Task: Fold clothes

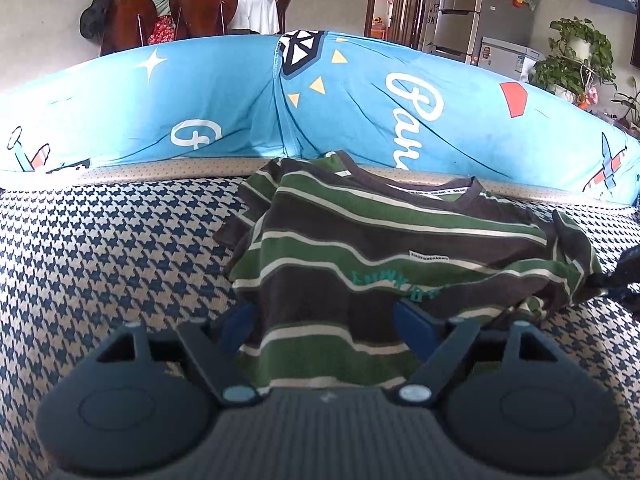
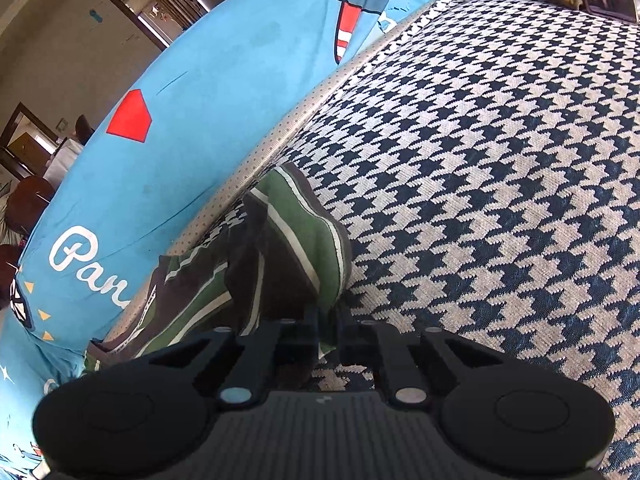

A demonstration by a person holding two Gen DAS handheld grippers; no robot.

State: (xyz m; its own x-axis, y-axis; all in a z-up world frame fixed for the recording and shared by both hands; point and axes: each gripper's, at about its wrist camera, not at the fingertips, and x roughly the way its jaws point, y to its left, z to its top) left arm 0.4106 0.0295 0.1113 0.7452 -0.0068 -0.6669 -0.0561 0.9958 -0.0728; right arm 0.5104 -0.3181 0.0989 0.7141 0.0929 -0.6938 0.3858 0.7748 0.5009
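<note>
shirt: green/brown striped tee w/ thin white stripes (image 1: 384,248), lying on the houndstooth seat cover (image 1: 112,248), collar at the far end by the blue cushion, hem at the near end. small white label + teal lettering on the chest. fabric bunched & rumpled at the left sleeve and right side.
left gripper: (image 1: 326,328) fingers spread wide, blue pads either side of the tee's near hem; cloth drapes btwn them, not pinched.
right gripper: (image 2: 329,330) fingers drawn close together, pinching the edge of the tee's sleeve/side, which lifts up in a fold off the cover.
cushion: blue cushion (image 1: 180,96) w/ white script, stars, planes, red shape, runs along the far edge of the seat, touching the tee's collar end.
bg: chairs (image 1: 168,16) far left, fridge (image 1: 460,12) & potted plants (image 1: 576,60) far right.
</note>
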